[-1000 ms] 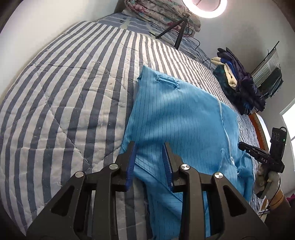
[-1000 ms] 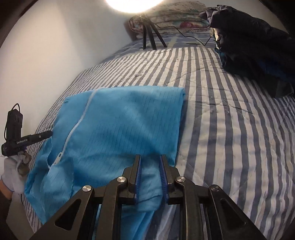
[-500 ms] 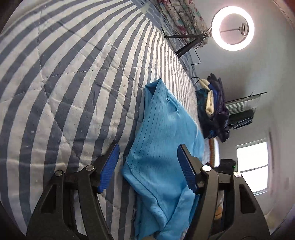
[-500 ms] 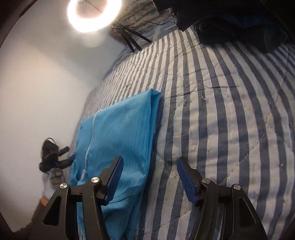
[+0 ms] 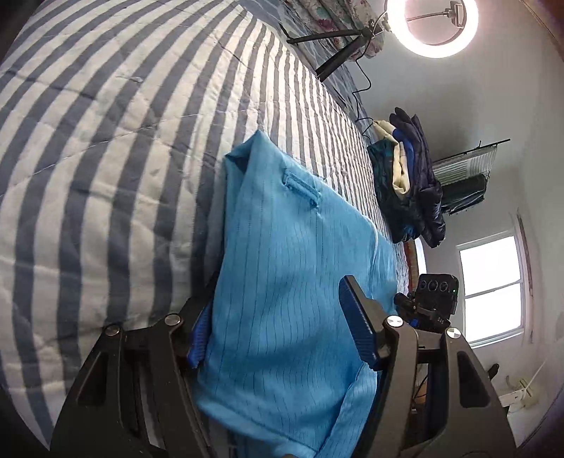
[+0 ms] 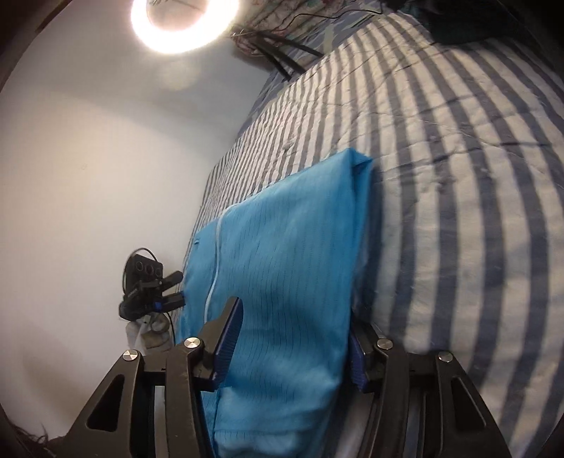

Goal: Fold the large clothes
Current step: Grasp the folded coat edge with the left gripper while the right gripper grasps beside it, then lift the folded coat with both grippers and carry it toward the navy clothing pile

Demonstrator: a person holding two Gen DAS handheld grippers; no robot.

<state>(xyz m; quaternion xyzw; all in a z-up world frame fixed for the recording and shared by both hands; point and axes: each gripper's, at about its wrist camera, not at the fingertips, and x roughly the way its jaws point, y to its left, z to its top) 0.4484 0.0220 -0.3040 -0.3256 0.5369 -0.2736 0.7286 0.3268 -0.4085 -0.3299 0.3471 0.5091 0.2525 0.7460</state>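
Two grippers, one garment. Item one: blue garment (image 5: 292, 282), thin striped cloth with a white zip line, already folded into a long panel, lying flat on the bed (image 5: 105, 176) near its nearer edge; one folded side edge faces each gripper.

Item two: left gripper (image 5: 278, 331), jaws spread, straddling the panel's left edge, one blue pad beside the fold and the other above the cloth, not pressing. I judge I hold it so to take that edge for the next fold.

Item three: right gripper (image 6: 292, 341), jaws closing, cloth between them at the panel's right edge; pads not visibly clamped yet. Each gripper shows in the other's view, across the panel.

Item four, surface: quilt in blue and white stripes, soft, dimpled under the cloth.

Item five, room: ring light (image 5: 437, 24) on a tripod at the far end of the bed, a pile of dark clothes (image 5: 409, 179) at the far right edge, pale walls, a bright window (image 5: 493, 292).
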